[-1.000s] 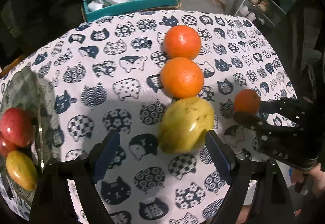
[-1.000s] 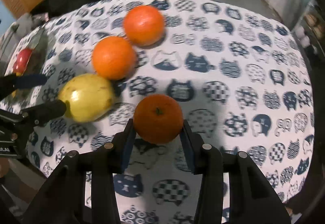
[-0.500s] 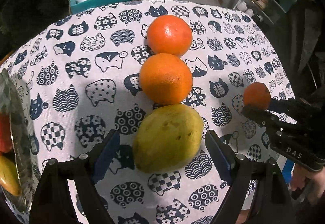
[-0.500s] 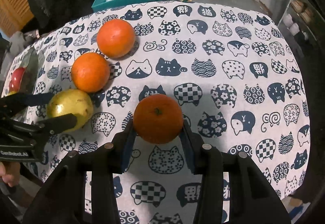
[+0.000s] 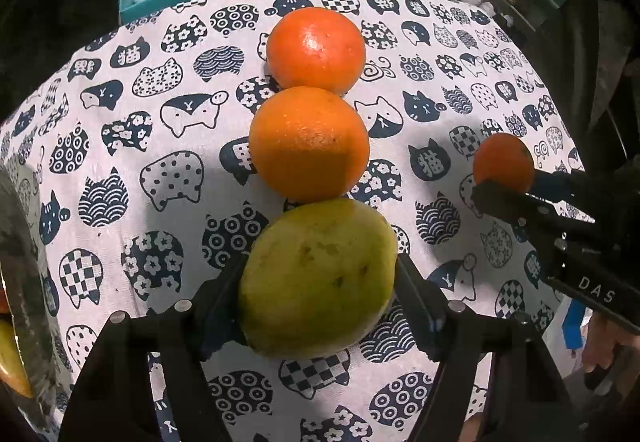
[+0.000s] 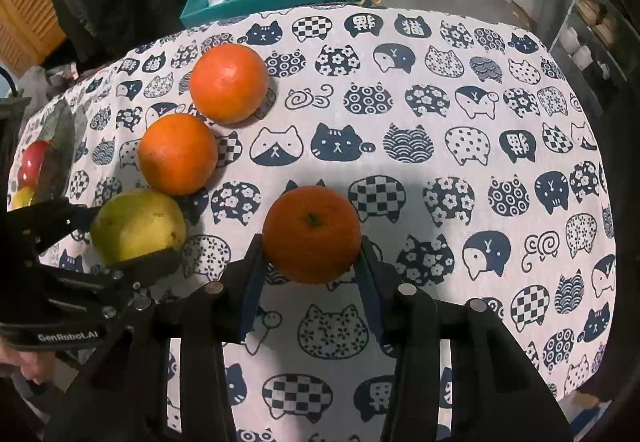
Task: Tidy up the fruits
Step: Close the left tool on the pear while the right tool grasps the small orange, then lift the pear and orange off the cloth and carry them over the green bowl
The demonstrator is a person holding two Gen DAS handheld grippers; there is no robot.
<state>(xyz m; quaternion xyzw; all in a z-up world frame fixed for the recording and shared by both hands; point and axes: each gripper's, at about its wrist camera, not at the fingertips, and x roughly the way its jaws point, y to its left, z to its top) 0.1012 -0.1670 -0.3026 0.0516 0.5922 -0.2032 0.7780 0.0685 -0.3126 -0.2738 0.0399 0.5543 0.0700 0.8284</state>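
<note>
The left gripper (image 5: pixel 320 278) is matte black, its two fingers (image 5: pixel 420 306) lined with dark blue pads and fastened with round silver screws. Seen from the right, its side carries white "GenRobot.AI" lettering. The right gripper (image 6: pixel 312 262) is built the same, black with blue pads (image 6: pixel 250 282) and silver screws; its side reads "DAS". Bare skin shows behind each body.
</note>
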